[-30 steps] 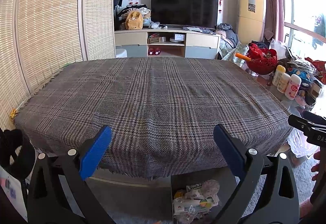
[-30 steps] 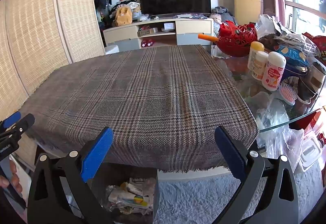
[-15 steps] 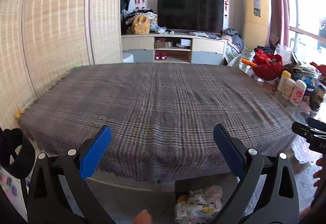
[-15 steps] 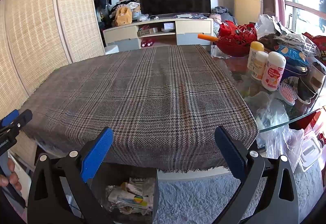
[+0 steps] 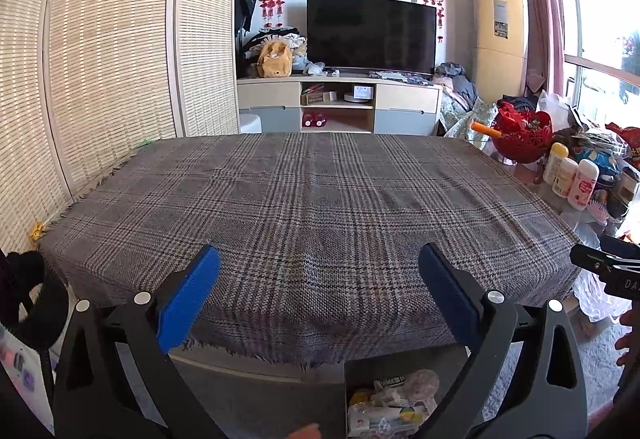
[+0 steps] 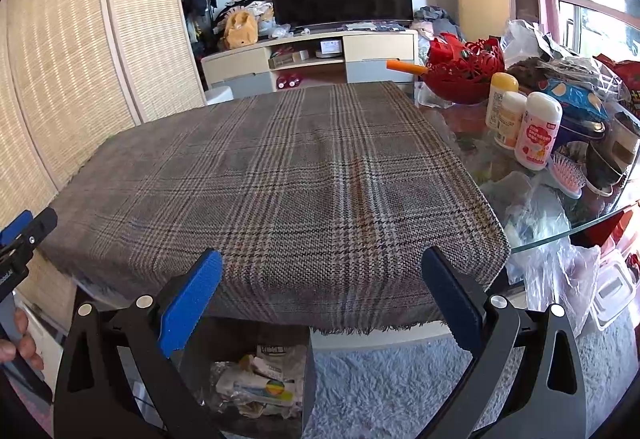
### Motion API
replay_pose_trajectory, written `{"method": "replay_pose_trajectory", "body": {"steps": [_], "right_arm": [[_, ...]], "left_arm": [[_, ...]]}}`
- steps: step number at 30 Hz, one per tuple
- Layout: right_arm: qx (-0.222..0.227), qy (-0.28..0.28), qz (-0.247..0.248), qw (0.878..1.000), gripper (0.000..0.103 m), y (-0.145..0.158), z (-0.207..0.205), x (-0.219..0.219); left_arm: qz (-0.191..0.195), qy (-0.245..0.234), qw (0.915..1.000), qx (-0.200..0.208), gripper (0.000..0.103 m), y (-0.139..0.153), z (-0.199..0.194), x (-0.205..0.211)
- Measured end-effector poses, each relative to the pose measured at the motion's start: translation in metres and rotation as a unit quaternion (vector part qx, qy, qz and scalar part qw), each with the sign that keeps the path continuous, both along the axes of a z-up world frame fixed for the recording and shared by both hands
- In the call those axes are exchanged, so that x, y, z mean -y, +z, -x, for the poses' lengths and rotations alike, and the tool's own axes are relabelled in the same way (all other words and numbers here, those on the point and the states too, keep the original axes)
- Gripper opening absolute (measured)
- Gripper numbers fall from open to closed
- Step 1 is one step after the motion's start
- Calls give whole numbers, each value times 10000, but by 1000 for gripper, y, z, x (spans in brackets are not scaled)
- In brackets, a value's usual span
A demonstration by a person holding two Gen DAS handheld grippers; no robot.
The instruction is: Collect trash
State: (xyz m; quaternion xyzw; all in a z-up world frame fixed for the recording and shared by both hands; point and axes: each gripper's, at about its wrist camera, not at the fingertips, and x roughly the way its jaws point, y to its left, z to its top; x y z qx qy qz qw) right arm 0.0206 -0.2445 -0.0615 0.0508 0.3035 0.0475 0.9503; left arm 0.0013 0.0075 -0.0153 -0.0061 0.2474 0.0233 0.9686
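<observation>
A dark bin (image 5: pixel 352 379) holding crumpled wrappers and packets (image 5: pixel 394 403) stands on the floor under the table's near edge; it also shows in the right wrist view (image 6: pixel 306 379), with the trash (image 6: pixel 256 383) inside. The table is covered by a grey plaid cloth (image 5: pixel 312 207) with nothing on it. My left gripper (image 5: pixel 318 295) is open and empty above the near edge. My right gripper (image 6: pixel 320 299) is open and empty too, to the right of the left one.
Right of the cloth, the glass tabletop (image 6: pixel 480 155) holds a red basket (image 6: pixel 464 75), white bottles (image 6: pixel 536 135), a pink brush (image 6: pixel 566 175) and plastic bags (image 6: pixel 556 271). A woven screen (image 5: pixel 112 47) stands to the left. A TV stand (image 5: pixel 340 107) is behind.
The left gripper has tilted upward and drawn back slightly, showing more of the room. The right gripper has barely moved. Both stay open and empty.
</observation>
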Motion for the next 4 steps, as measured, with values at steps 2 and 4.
{"method": "replay_pose_trajectory", "body": {"steps": [2, 4], "right_arm": [[6, 13, 10, 10000, 100, 0, 0, -1], [-12, 16, 8, 10000, 100, 0, 0, -1]], "left_arm": [[-5, -82, 10000, -53, 95, -1, -2, 1], [20, -88, 9999, -115, 95, -2, -3, 1]]}}
